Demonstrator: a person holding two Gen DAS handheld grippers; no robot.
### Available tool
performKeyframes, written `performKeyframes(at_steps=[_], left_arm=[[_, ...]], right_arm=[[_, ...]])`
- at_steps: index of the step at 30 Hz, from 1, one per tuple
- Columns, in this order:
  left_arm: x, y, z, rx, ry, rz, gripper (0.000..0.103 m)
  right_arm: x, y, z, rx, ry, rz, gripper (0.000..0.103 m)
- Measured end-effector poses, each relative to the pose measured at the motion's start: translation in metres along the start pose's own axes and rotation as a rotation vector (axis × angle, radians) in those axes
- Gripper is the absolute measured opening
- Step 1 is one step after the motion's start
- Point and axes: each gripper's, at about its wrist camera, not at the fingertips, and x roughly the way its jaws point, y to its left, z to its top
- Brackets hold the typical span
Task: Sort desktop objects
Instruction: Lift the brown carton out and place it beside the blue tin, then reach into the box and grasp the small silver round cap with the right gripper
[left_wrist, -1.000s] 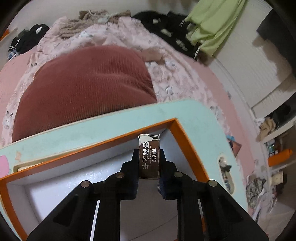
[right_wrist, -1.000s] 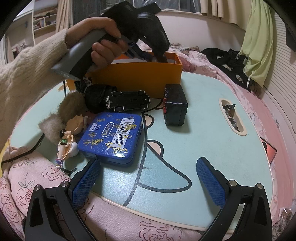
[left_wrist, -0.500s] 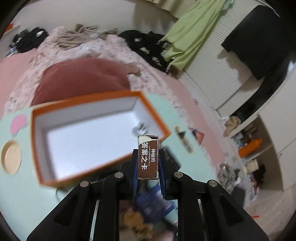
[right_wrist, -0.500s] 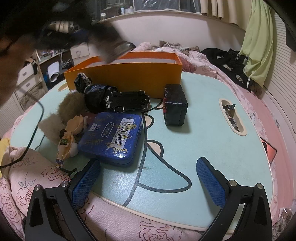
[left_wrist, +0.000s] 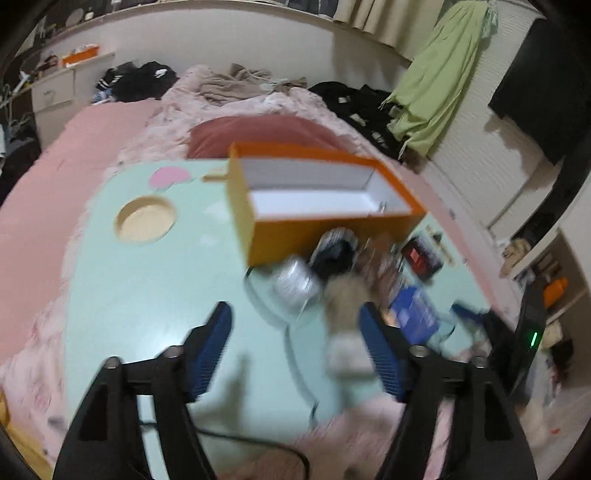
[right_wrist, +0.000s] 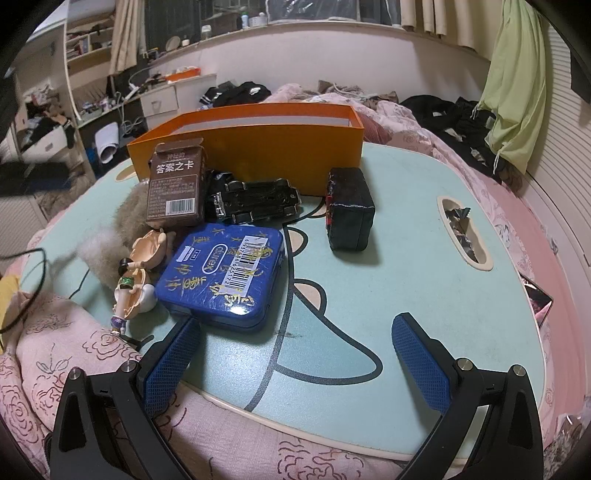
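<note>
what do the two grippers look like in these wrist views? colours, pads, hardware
Both match. The left gripper and right gripper each have two matte black angular plastic arms with triangular cut-outs and small silver round bolts on the upper edges. The jaws carry blue pads with a fine cross-hatch texture. No markings are readable. In the left view a thin dark cable runs under the gripper. No hand or sleeve shows.

Both wrist views (angled downward) share the orange box (left_wrist: 325, 206) (right_wrist: 258, 144).
</note>
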Motion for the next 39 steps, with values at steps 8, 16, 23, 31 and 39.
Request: performKeyframes(at_steps=[8, 16, 23, 31, 39], left_arm=[[0.047, -0.024, -0.044, 0.164, 0.078, 0.149, 0.087], [0.06, -0.039, -0.045, 0.205, 0.051, 0.172, 0.103], [0.059, -0.04, -0.046, 0.15, 0.07, 0.211, 0.103], [0.061, -0.042, -0.048, 0.145, 0.033, 0.215, 0.103], [0.063, -0.041, -0.046, 0.144, 0.019, 0.216, 0.103]], right_arm=[[0.0, 0.0, 0.0, -0.001, -0.001, -0.001, 0.103], [-0.001, 0.005, 0.003, 0.004, 0.003, -0.006, 0.103], [0.004, -0.003, 0.006, 0.021, 0.011, -0.03, 0.103], [0.006, -0.006, 0.002, 0.016, 0.009, -0.019, 0.103], [0.006, -0.008, 0.0, 0.008, -0.004, -0.01, 0.103]])
